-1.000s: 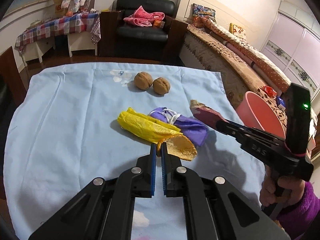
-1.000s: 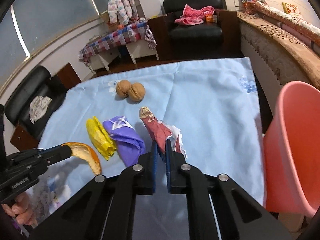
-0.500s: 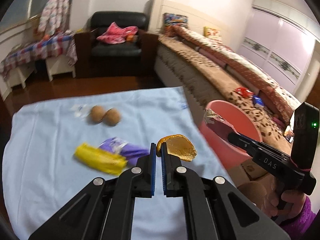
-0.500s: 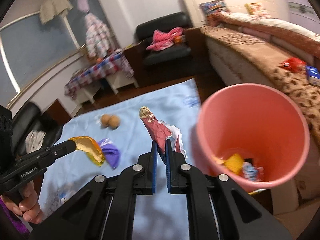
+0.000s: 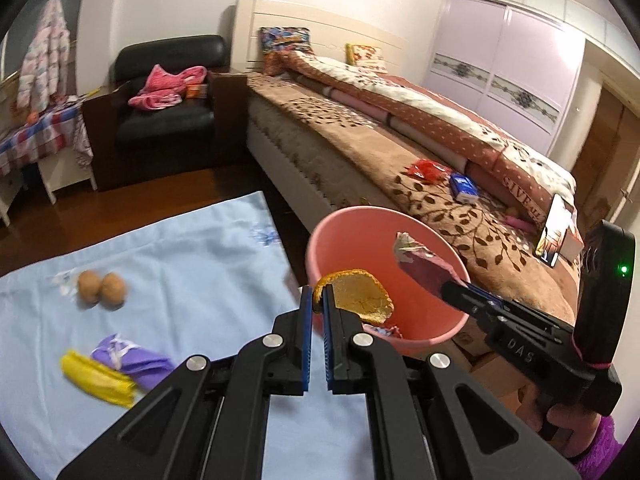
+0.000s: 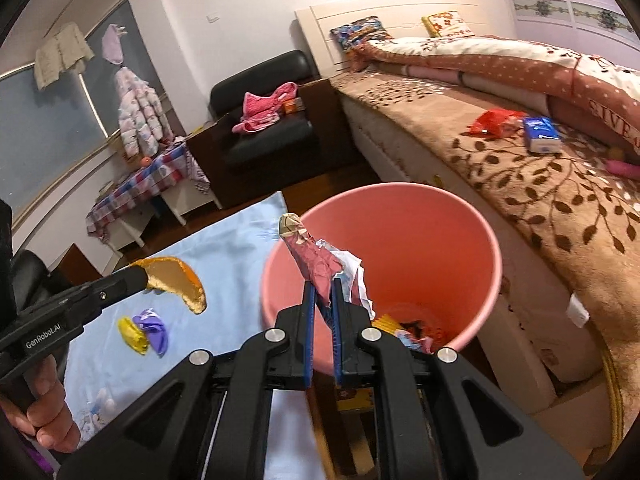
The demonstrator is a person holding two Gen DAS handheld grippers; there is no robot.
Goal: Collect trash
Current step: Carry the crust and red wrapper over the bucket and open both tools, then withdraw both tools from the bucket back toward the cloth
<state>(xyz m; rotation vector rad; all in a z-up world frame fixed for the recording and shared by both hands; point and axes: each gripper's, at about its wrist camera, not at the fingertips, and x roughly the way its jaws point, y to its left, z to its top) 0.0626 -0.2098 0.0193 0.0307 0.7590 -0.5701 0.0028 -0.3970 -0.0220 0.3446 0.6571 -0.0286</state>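
My left gripper (image 5: 318,300) is shut on an orange peel (image 5: 360,296), held in the air at the near rim of the pink bin (image 5: 340,220). The right wrist view shows that peel (image 6: 176,280) left of the bin (image 6: 488,248), over the blue cloth. My right gripper (image 6: 323,292) is shut on a crumpled red wrapper (image 6: 310,256) with white paper hanging from it, raised over the bin's mouth. In the left wrist view the wrapper (image 5: 420,262) hangs above the bin. Some trash lies at the bin's bottom (image 6: 412,326).
On the blue cloth (image 5: 180,260) lie two walnuts (image 5: 102,286), a purple bag (image 5: 132,360) and a yellow bag (image 5: 96,376). A bed (image 5: 400,152) with a red packet (image 5: 426,168) and a blue pack (image 5: 462,188) runs behind the bin. A black armchair (image 5: 168,112) stands at the back.
Both grippers swung right from over the cloth toward the pink bin, carrying the peel and the wrapper. The bin now fills the middle of both views; the bags and walnuts slid left.
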